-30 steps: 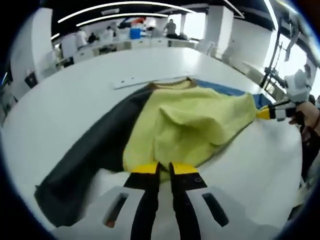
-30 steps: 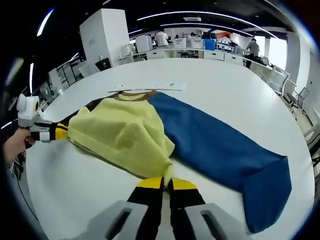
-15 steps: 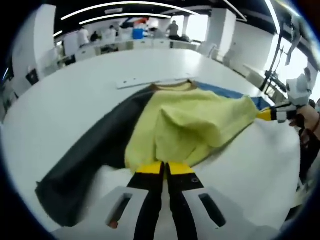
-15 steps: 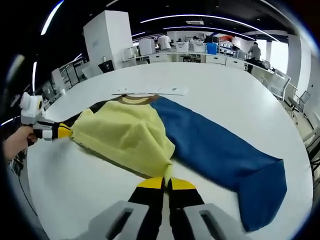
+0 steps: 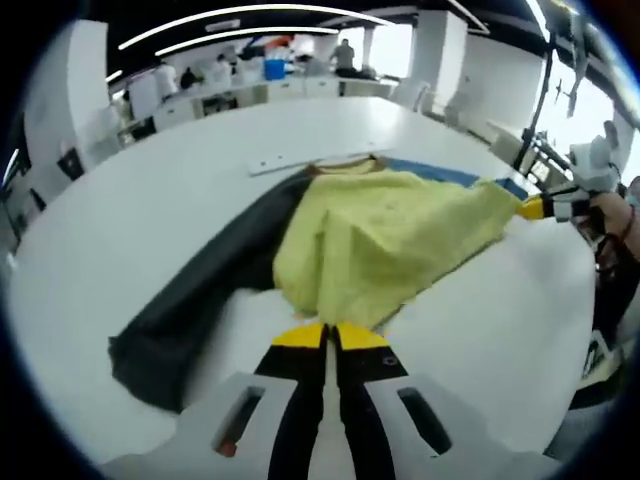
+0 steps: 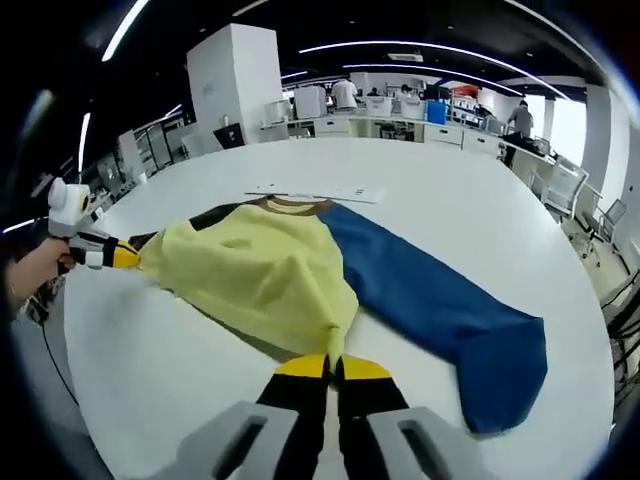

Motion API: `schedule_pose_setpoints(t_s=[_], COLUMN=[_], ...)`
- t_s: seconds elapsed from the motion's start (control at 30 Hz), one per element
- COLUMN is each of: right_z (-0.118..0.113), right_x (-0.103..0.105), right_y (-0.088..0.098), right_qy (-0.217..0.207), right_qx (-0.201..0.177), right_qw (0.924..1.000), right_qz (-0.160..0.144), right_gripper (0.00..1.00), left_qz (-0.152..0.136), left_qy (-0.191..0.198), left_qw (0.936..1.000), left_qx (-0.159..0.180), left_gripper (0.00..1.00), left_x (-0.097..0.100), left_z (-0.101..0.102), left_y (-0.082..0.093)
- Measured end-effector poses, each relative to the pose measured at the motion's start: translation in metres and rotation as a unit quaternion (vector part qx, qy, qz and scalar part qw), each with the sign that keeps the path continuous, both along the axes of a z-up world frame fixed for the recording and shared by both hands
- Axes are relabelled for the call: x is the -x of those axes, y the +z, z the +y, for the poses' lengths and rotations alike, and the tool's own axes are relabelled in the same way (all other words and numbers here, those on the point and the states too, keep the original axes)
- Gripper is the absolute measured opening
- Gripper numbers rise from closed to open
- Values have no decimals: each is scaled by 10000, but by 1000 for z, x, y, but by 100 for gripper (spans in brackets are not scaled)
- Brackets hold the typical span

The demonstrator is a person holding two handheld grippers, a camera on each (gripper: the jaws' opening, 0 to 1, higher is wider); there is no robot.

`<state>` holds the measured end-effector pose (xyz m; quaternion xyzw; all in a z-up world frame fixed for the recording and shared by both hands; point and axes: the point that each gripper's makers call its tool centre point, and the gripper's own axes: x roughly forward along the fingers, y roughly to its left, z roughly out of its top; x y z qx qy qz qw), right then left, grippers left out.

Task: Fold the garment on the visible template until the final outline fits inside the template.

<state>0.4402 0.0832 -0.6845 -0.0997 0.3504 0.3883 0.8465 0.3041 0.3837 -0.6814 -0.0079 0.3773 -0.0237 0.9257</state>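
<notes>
- Two grippers are at work on one garment [image 5: 390,235], which lies spread on the white table [image 5: 150,180].
- Far left in the right gripper view, a person's hand [image 6: 30,275] holds the left gripper [image 6: 128,258] out level, its yellow tips pinched shut on the edge of the yellow body panel.
- In the left gripper view that same gripper's own jaws rise from the bottom, pressed together on a corner of the yellow cloth.
- One dark sleeve [image 5: 190,300] runs out to the left in that view, flat on the tabletop.
- One blue sleeve [image 6: 430,300] stretches to the right in the right gripper view, its cuff end turned over.
- One white strip [image 6: 315,190] lies just beyond the brown collar [image 6: 285,205].
- The right gripper [image 6: 332,367] has its jaws closed on a gathered point of yellow fabric, lifting it slightly.
- At the far right of the left gripper view, a hand [image 5: 610,215] grips the right gripper, its tips closed on the far yellow corner.
</notes>
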Motion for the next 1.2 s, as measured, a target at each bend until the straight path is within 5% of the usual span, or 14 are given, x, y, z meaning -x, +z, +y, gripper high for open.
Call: schedule_pose_setpoints(t_s=[0.73, 1.2], right_z=[-22, -37], right_x=[64, 106], right_y=[7, -3], right_qy=[333, 336], right_qx=[-70, 26], right_qw=[9993, 9993], right_qz=[178, 191], right_gripper=[0, 0], left_qz=[147, 396], left_qy=[-328, -200], left_qw=[9993, 9990], left_qx=[-114, 60], left_gripper=[0, 0], left_x=[57, 95], left_z=[-20, -32], left_y=[8, -4])
